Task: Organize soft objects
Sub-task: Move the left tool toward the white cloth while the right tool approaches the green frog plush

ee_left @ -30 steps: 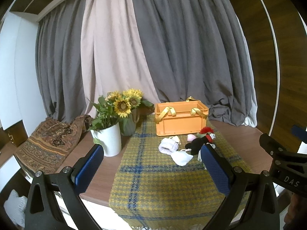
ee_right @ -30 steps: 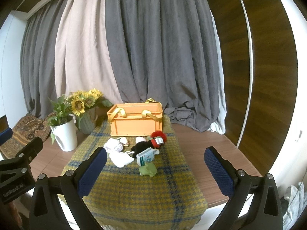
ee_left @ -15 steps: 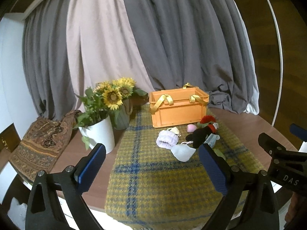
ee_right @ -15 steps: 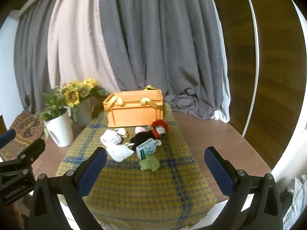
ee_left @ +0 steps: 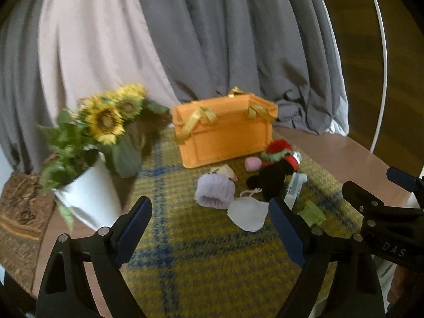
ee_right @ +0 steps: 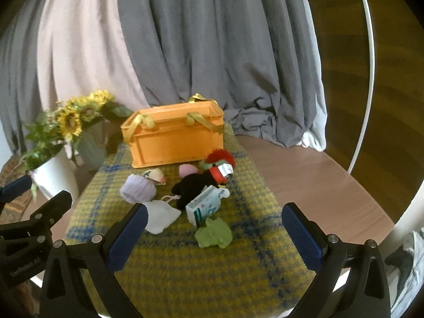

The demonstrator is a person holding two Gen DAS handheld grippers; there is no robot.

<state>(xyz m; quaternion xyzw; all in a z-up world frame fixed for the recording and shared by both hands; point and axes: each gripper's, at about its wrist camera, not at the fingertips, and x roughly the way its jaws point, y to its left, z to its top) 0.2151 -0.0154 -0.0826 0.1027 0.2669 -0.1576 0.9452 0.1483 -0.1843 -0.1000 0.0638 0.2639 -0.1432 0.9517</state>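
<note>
The left hand-held gripper (ee_left: 209, 230) and the right hand-held gripper (ee_right: 213, 232) both stand wide open and hold nothing, poised above the near end of the plaid cloth (ee_right: 185, 270) on the counter (ee_right: 312, 180). This looks like the approach, with no grasp begun. The soft things lie in a loose heap beyond the fingers: white pouch (ee_right: 160, 217), lilac roll (ee_right: 137, 191), black plush (ee_right: 192, 186), green toy (ee_right: 214, 234) (a small carton (ee_right: 205, 206) leans among them). Behind stands the orange crate (ee_right: 175, 137). Next, one gripper likely must descend over the nearest piece and close gently.
</note>
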